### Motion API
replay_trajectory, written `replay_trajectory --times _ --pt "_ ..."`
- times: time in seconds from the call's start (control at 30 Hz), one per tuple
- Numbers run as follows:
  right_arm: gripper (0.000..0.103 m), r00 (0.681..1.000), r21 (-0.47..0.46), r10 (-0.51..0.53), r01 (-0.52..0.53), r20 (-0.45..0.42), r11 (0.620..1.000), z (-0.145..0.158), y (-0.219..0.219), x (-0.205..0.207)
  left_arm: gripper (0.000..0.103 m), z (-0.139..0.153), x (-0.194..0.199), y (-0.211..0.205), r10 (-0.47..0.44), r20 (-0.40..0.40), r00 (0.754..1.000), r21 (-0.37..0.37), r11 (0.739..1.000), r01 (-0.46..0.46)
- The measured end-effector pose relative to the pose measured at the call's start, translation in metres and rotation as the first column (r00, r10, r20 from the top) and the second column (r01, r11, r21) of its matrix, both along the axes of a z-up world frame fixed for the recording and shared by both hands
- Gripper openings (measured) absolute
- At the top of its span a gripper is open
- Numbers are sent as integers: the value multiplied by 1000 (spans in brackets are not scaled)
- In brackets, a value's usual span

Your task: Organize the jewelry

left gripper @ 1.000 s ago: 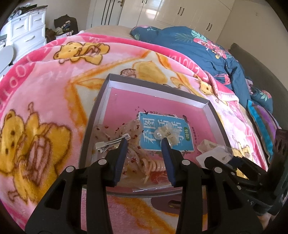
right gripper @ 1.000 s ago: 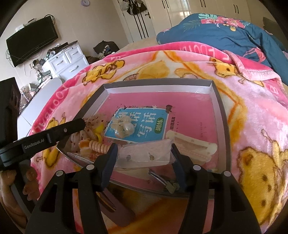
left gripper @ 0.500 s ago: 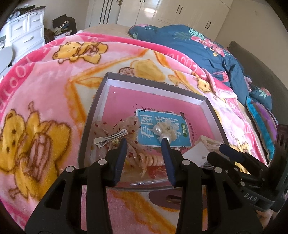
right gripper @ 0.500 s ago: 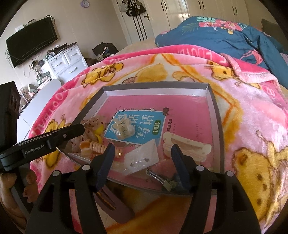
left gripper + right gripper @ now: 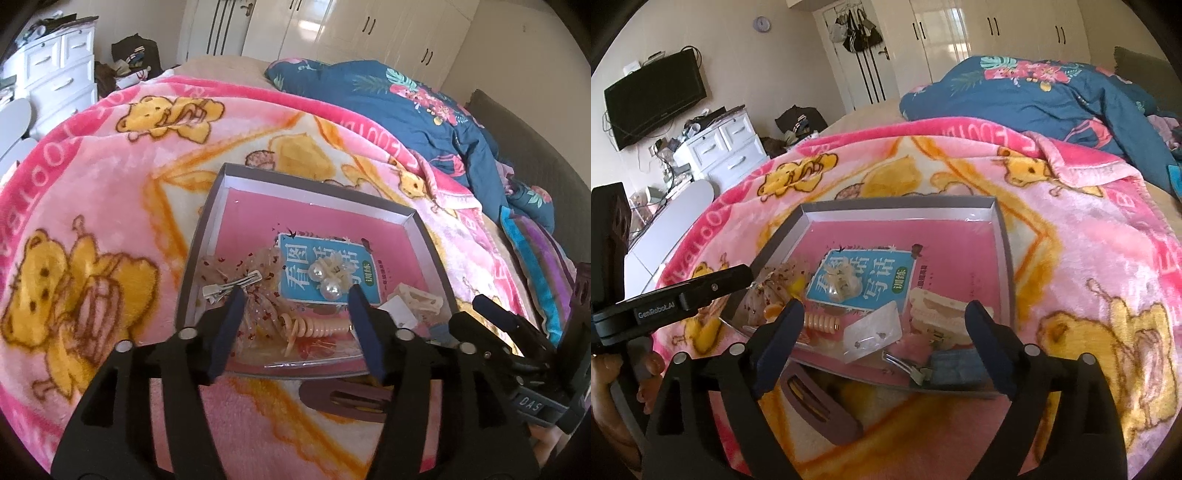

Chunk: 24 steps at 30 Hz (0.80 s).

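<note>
both grippers, left gripper (image 5: 295,295) and right gripper (image 5: 886,314), are opening empty over the tray (image 5: 1004,258), risking snagging the earring card (image 5: 873,330) at its near edge.

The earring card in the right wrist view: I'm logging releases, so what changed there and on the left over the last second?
The right gripper let go of the clear earring card, which now lies in the tray; its jaws are opening. The left gripper is opening too, above the spiral hair tie, holding nothing. Both lifted slightly. The pearl clip, the book and the brown clip stayed put.
</note>
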State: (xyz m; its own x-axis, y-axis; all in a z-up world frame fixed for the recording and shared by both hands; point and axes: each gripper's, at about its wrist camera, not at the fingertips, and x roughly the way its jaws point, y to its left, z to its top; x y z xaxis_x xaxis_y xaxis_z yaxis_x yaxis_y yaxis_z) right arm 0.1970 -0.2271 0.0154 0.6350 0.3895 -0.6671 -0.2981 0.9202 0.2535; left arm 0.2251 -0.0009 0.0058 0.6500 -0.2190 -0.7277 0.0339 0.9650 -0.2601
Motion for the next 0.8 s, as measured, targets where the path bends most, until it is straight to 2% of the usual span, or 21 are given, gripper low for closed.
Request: replay_trajectory --times 0.1,0.17,0.33,0.47,0.8 --pt "90 1000 1 -7 7 11 1000 6 -4 -4 60 6 -4 0 2 8 1000 -1 1000 -2" --pt "91 1000 1 -8 8 18 1000 10 -7 -8 69 9 -7 -1 3 15 1000 4 1000 -3" --pt "93 999 4 -14 14 39 1000 20 -11 -19 83 20 -19 -6 -1 36 999 18 1000 0" --pt "95 998 5 -12 12 56 1000 30 -13 -28 91 30 -28 -6 -3 54 999 12 1000 2" --pt "98 993 -7 -8 9 122 1000 57 -18 -59 94 54 -56 -10 -5 103 995 28 1000 2"
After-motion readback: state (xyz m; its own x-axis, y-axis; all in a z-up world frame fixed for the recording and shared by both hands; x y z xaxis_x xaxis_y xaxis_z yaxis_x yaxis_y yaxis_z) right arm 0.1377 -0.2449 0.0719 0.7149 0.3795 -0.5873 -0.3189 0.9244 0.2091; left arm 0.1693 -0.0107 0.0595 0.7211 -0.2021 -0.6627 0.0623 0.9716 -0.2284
